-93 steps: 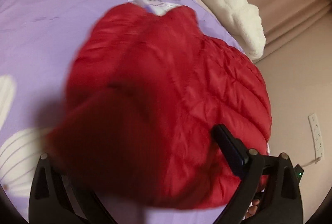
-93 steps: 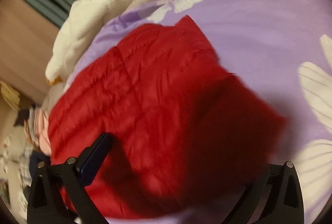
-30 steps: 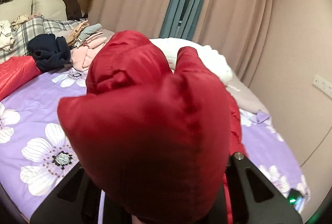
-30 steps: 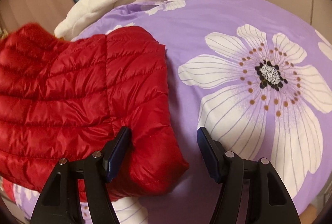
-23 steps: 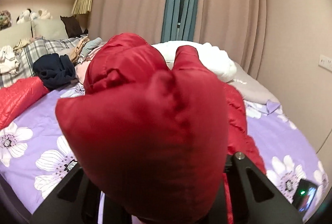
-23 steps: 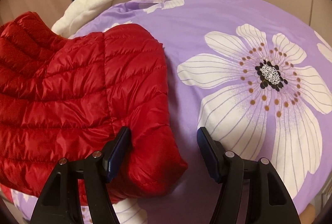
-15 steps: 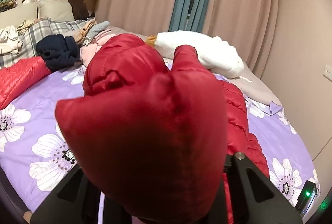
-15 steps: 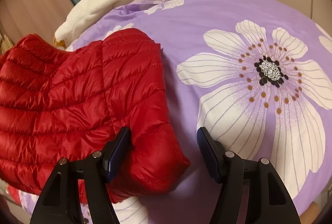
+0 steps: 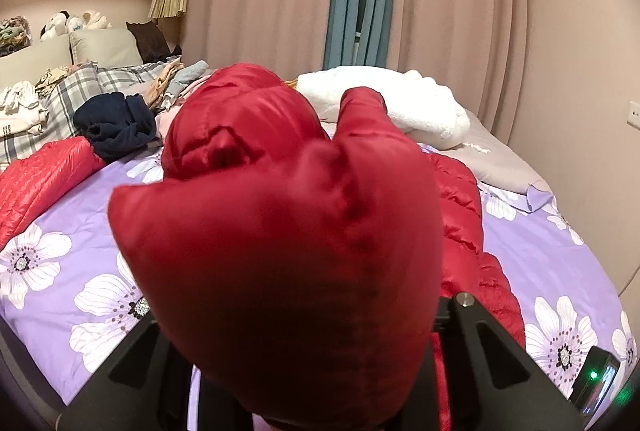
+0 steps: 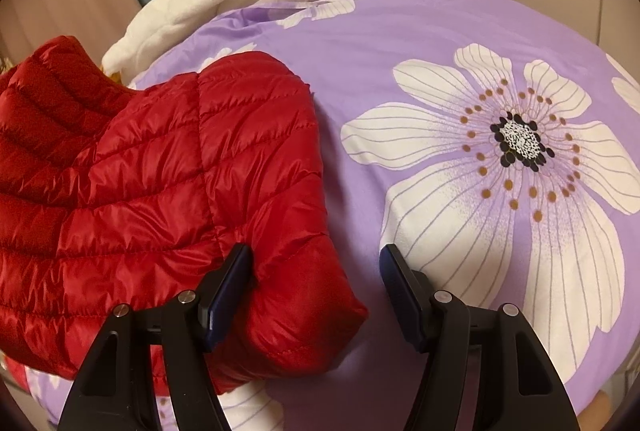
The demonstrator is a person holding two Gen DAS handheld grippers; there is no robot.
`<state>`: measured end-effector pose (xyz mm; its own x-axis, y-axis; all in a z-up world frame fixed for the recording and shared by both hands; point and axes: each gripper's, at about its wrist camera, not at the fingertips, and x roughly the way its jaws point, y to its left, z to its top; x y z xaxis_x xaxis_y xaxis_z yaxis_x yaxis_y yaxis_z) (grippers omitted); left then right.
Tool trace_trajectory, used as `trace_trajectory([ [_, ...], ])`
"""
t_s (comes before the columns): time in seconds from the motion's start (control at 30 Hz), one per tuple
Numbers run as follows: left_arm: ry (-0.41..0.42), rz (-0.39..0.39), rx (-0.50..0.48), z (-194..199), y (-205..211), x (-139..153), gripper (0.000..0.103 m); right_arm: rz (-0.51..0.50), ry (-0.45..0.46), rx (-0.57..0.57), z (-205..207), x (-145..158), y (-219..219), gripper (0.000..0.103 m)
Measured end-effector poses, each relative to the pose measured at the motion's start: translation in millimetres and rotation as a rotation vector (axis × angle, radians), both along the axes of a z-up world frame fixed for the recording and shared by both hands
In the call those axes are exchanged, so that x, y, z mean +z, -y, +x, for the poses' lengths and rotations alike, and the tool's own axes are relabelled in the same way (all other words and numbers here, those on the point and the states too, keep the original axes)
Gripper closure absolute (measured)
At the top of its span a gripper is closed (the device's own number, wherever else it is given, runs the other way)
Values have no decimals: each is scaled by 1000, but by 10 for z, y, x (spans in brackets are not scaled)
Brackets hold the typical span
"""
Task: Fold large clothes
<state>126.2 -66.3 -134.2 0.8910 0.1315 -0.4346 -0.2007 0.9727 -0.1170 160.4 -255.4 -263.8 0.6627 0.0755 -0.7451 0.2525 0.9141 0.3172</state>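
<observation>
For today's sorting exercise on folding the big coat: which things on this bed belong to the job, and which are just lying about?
In the job:
red padded jacket
left hand-held gripper, jaws opening, jacket bunched between them
right hand-held gripper, open

Lying about:
white fleece
navy garment
plaid blanket

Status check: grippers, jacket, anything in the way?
Left gripper jaws opening, red jacket bunched between them. Right gripper open, straddling the jacket's edge on the bedspread. Path ahead blocked from left view.

Red quilted puffer jacket (image 10: 160,191) on the bed

Glossy, shiny red, stitched in ribs; it lies at nine o'clock in the right wrist view, with one bunched part raised up, filling the left wrist view.
</observation>
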Motion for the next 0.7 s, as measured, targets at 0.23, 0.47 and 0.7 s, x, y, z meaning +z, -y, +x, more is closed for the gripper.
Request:
trace_trajectory([
  [0.23, 14, 29, -57, -33, 342, 42, 76, 8, 11, 13, -5, -20, 12, 38],
  [0.47, -78, 69, -197, 156, 1054, -99, 72, 50, 51, 20, -77, -41, 60, 38],
  [0.7, -86, 124, -287, 47, 1456, -271, 72, 200, 81, 44, -261, -28, 362, 38],
])
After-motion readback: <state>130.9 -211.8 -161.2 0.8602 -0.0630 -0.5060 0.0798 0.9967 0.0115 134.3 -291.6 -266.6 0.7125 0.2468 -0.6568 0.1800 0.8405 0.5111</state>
